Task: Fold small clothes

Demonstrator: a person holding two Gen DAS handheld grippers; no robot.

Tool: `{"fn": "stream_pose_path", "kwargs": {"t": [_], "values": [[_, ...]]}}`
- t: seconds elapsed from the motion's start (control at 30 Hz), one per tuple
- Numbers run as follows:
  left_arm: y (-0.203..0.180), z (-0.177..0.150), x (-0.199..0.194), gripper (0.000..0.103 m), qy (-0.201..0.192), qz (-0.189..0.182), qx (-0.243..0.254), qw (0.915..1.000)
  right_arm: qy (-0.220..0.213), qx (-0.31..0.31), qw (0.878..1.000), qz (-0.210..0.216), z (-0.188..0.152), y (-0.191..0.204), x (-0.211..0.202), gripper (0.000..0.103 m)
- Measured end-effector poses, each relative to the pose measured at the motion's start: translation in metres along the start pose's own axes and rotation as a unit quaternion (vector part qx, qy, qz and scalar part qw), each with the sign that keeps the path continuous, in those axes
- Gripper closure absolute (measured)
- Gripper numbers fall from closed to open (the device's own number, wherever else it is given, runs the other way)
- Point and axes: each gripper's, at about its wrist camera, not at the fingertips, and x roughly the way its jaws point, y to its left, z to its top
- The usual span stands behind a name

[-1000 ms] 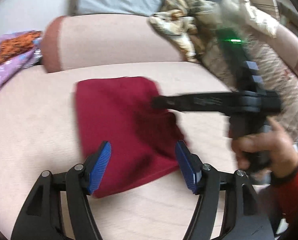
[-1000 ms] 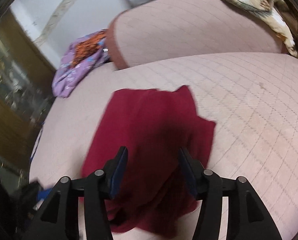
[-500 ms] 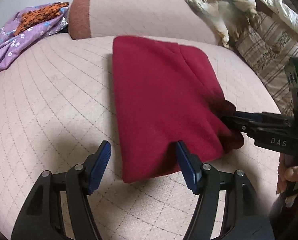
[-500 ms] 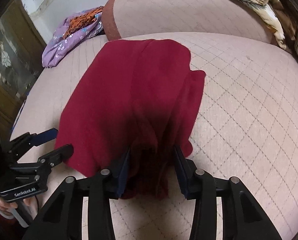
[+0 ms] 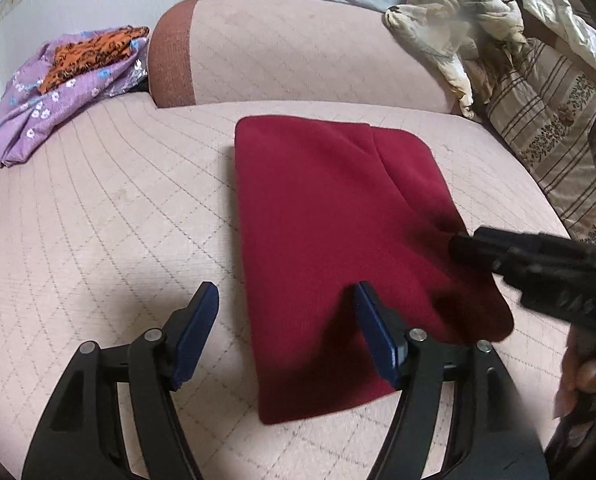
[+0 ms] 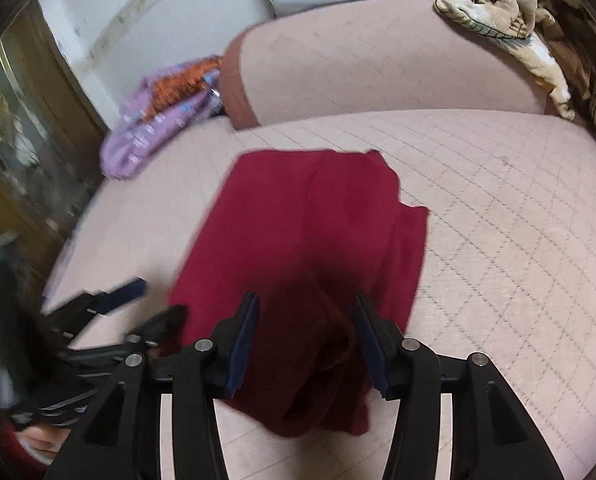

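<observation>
The left gripper (image 5: pixel 286 320) hangs over the near left edge of the red garment (image 5: pixel 337 240), its blue pads spread and widening, with only the cloth's corner lying flat beneath the gap and neither pad pressing on it. The right gripper (image 6: pixel 305 332) is lower over the garment's near right end, its jaws also opening; rumpled red folds lie between the pads, but the blur hides whether they touch. In the left wrist view that right gripper comes in from the right edge, its black tip at the dark, bunched corner of the cloth, with a hand (image 5: pixel 585 376) on its handle. The garment lies folded into a long rectangle on the pink quilted mattress (image 5: pixel 118 220), one lengthwise fold edge running down its right part. Beyond it a pink bolster (image 5: pixel 298 52) with a brown end lies across the far side. Far left, well apart from the garment, sits a purple flowered cloth (image 5: pixel 50 104) with an orange printed piece on top. Far right, a crumpled beige patterned cloth (image 5: pixel 457 32) drapes over the bolster beside a striped pillow (image 5: pixel 545 128). A wooden glass-fronted cabinet (image 6: pixel 14 132) stands to the left in the right wrist view.
</observation>
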Motion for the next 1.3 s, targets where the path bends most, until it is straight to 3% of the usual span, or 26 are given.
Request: {"fn": "stream_pose_path", "kwargs": {"t": [0.1, 0.27, 0.43, 0.53, 0.57, 0.6, 0.63, 0.7, 0.83, 1.0, 1.1, 1.13, 1.17, 1.2, 1.3], "values": [[-0.001, 0.0, 0.008, 0.026, 0.002, -0.006, 0.001, 1.0, 0.017, 0.005, 1.0, -0.022, -0.006, -0.007, 0.018, 0.052], [-0.001, -0.003, 0.016, 0.02, 0.004, -0.013, -0.001, 0.9999, 0.03, 0.024, 0.999, -0.004, -0.016, -0.024, 0.029, 0.053], [0.005, -0.003, 0.017, 0.019, 0.014, -0.036, -0.014, 0.9992, 0.017, 0.016, 1.0, 0.004, -0.024, -0.026, 0.031, 0.049], [0.011, -0.001, 0.016, 0.019, 0.02, -0.059, -0.02, 0.9978, 0.0, 0.044, 0.998, 0.036, -0.025, -0.037, 0.025, 0.045], [0.014, 0.0, 0.017, 0.019, 0.024, -0.069, -0.025, 0.997, -0.003, 0.056, 0.997, 0.045, -0.025, -0.041, 0.024, 0.042], [0.016, 0.002, 0.018, 0.019, 0.026, -0.075, -0.03, 0.9964, -0.007, 0.067, 0.996, 0.051, -0.024, -0.045, 0.023, 0.032], [0.019, 0.003, 0.02, 0.019, 0.029, -0.081, -0.036, 0.9957, -0.014, 0.074, 0.996, 0.04, -0.024, -0.048, 0.021, 0.016], [0.026, 0.007, 0.024, 0.018, 0.029, -0.092, -0.055, 0.9938, -0.023, 0.077, 0.997, 0.013, -0.025, -0.053, 0.022, 0.008], [0.033, 0.015, 0.036, 0.016, 0.027, -0.12, -0.076, 0.9894, -0.019, 0.101, 0.993, 0.055, -0.023, -0.064, 0.039, 0.009], [0.035, 0.018, 0.064, 0.012, 0.06, -0.154, -0.097, 0.9815, -0.032, 0.096, 0.99, 0.095, -0.016, -0.062, 0.056, 0.009], [0.031, 0.02, 0.064, 0.011, 0.048, -0.151, -0.091, 0.9832, -0.034, 0.089, 0.99, 0.099, -0.016, -0.059, 0.06, 0.011], [0.028, 0.02, 0.064, 0.011, 0.046, -0.148, -0.085, 0.9843, -0.035, 0.088, 0.99, 0.102, -0.015, -0.058, 0.06, 0.017], [0.025, 0.021, 0.063, 0.013, 0.046, -0.15, -0.077, 0.9847, -0.035, 0.087, 0.99, 0.104, -0.014, -0.057, 0.061, 0.021], [0.023, 0.021, 0.063, 0.022, 0.047, -0.155, -0.07, 0.9843, -0.035, 0.085, 0.99, 0.104, -0.014, -0.056, 0.061, 0.027], [0.019, 0.02, 0.058, 0.031, 0.04, -0.152, -0.061, 0.9856, -0.04, 0.076, 0.991, 0.098, -0.014, -0.051, 0.059, 0.036]]}}
